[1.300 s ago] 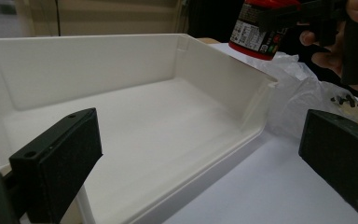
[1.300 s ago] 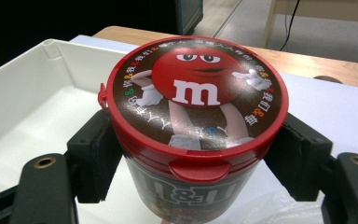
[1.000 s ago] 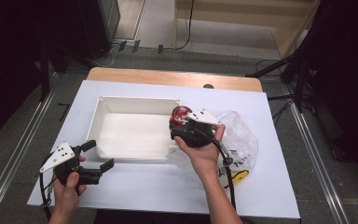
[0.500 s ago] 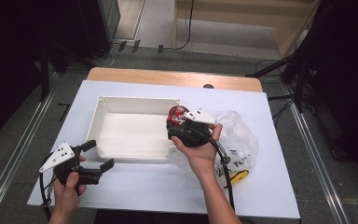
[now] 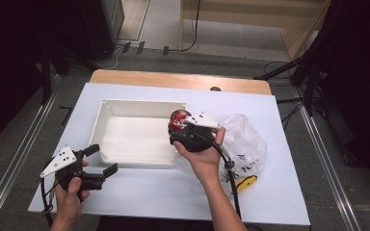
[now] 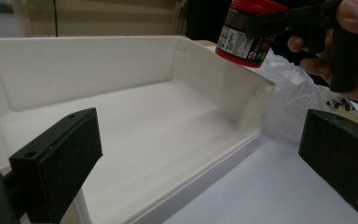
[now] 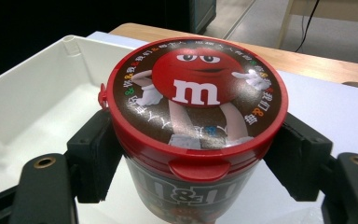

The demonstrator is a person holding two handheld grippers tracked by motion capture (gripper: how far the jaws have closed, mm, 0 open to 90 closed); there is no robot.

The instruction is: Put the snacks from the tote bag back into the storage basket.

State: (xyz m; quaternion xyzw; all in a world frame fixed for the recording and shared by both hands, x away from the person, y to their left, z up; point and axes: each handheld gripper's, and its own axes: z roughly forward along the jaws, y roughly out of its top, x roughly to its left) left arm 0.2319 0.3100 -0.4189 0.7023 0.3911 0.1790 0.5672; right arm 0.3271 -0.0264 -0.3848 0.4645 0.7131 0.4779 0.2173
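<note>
Since a moment ago the right gripper point(image 5: 179, 126) has edged its red-lidded candy tub point(image 7: 196, 130) slightly leftward, and it now hangs over the right rim of the white tray point(image 5: 107, 134). At the table's near-left corner the left gripper point(image 5: 99, 160) idles with its jaws wide apart and nothing between them. The right jaws are spread wide yet clamped on the tub's smooth round sides just under the lid, where I'd worry it could slip or clip the rim.
</note>
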